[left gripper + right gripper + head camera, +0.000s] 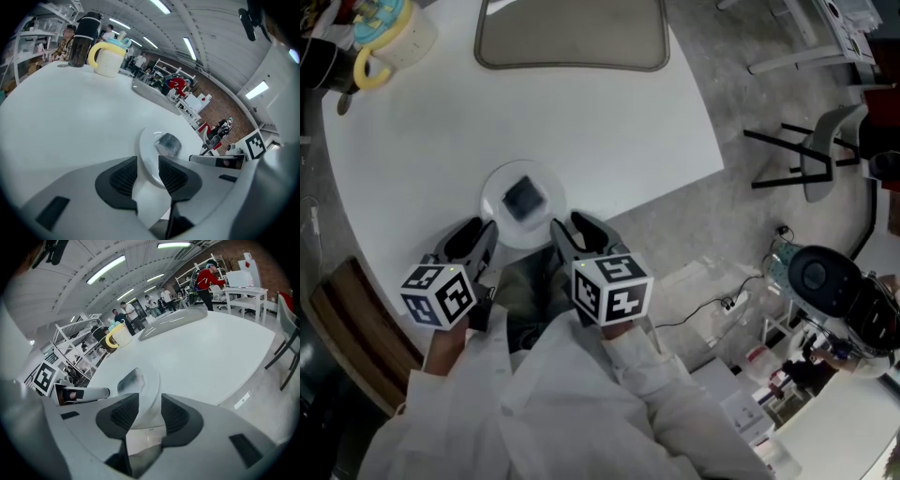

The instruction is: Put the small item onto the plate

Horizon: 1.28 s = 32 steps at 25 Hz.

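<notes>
Head view: the item [523, 199] already lies on the plate [499, 225], which sits close to the near edge of the tabletop [422, 150]. The left gripper [481, 236] and right gripper [567, 232] flank the plate, one at each side of its rim.

Left gripper view: the fingers [123, 177] stand wide open and hold nothing — yet the plate's rim lies in the gap between them. A withdrawal that tilts or drifts sideways could hook that rim and drag the plate toward the edge.

Right gripper view: its fingers [123, 414] are likewise wide apart and empty, with the opposite rim between them. If one side catches while the other clears, I'd expect the plate to swivel or tip, and the item could slide off — or the plate could go over the edge.
</notes>
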Motion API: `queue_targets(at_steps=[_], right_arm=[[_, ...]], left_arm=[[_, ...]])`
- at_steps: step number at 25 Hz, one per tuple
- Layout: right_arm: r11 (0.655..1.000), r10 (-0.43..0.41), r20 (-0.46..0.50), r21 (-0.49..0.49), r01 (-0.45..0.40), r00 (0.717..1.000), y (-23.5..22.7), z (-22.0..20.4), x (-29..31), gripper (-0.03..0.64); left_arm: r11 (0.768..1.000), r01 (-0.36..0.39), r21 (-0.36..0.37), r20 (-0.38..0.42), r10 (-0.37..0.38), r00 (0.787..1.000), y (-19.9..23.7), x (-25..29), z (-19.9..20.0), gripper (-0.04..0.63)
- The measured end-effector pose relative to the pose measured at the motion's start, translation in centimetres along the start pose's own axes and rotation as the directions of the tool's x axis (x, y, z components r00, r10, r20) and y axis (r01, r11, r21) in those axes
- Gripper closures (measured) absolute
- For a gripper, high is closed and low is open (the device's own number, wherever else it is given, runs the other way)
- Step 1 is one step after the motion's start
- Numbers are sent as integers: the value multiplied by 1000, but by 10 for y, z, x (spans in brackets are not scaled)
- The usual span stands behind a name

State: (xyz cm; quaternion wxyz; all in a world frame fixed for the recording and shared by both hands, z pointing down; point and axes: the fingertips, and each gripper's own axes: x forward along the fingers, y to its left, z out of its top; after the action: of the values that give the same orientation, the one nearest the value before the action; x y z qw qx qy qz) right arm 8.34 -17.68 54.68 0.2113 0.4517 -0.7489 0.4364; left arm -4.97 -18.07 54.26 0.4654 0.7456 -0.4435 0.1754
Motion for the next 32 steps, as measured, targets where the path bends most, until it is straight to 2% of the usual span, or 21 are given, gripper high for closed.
queue_targets(at_steps=[10, 19, 22, 32], right_arm=[[1000, 1, -38, 6, -1, 999, 1, -2, 6, 482], [998, 25, -136, 66, -16, 990, 2, -5, 12, 482], [998, 26, -154, 56, -18, 988, 3, -6, 13, 482], [994, 57, -137, 96, -44, 989, 7, -4, 16, 483]], left_arm=[[1000, 13, -28, -14, -14, 1000, 5, 2, 1, 469], [998, 53, -18, -59, -54, 997, 7, 3, 1, 469], [999, 45, -19, -65, -46, 997, 7, 4, 0, 469], [998, 56, -15, -77, -58, 995, 5, 6, 1, 471]])
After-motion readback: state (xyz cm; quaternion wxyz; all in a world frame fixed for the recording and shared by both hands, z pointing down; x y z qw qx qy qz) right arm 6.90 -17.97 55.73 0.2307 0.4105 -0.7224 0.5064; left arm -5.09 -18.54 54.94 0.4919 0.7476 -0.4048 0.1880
